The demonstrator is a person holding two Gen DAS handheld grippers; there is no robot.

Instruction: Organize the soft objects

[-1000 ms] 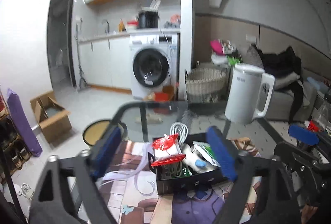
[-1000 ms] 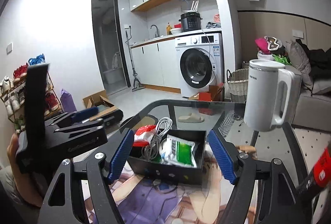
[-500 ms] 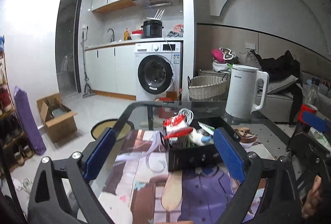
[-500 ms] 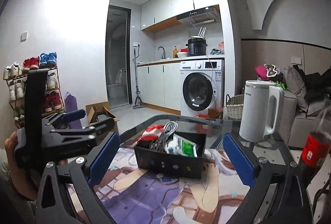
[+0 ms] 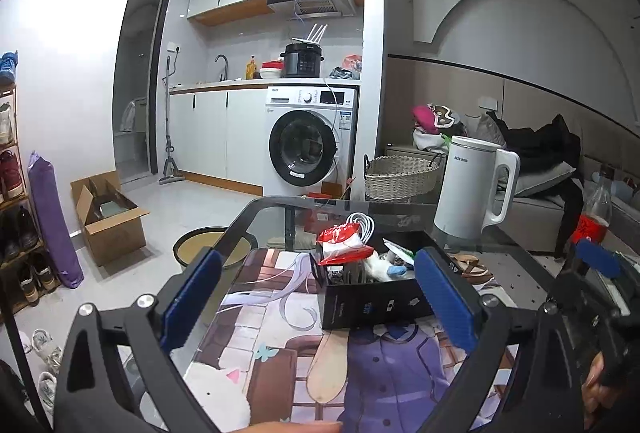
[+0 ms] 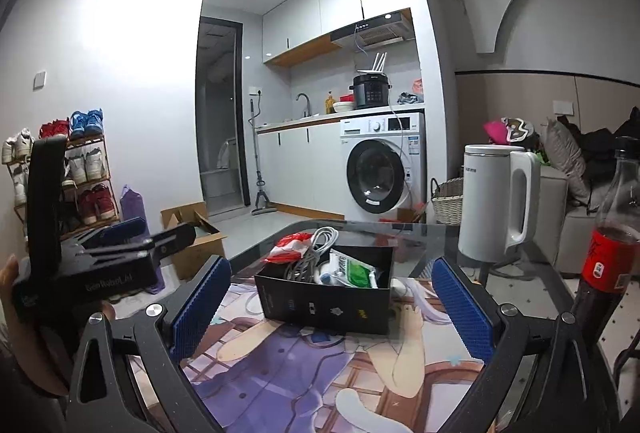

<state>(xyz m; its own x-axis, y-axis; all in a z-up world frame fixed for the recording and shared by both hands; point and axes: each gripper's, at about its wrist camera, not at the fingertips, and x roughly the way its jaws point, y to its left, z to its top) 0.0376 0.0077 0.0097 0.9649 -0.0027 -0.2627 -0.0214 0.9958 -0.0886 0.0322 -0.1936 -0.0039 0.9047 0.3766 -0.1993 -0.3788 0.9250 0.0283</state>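
Left tool [image 5: 318,299]: both blue-padded jaws stand wide apart, nothing between them. It hangs above the near part of the counter [image 5: 516,253], pointed at the black box [image 5: 376,303]. In the right wrist view the same tool [image 6: 120,233] appears at the left, held in a hand [image 6: 10,313], off the counter's left edge.

Right tool [image 6: 332,309]: jaws likewise spread wide and empty, above the near edge of the counter, facing the black box [image 6: 324,307]. In the left wrist view only part of it shows at the right edge, with one blue pad [image 5: 598,259] visible.

Black box: open-topped, resting on the printed mat [image 5: 280,317] that covers the middle of the glass counter. It sits toward the far half of the mat, well apart from both tools.

Box contents:
- red and white packet [image 5: 344,243], at the left side, standing above the rim.
- coiled white cable [image 6: 316,241], beside the packet, rising above the rim.
- green and white pouch [image 6: 354,269], toward the right side, tilted.
- small white item with a blue tip [image 5: 394,269], between packet and pouch; its type cannot be determined.

Other items on the counter:
- white kettle [image 5: 474,189], near the far right corner, upright, apart from the box.
- cola bottle [image 6: 612,253], at the right edge, upright.
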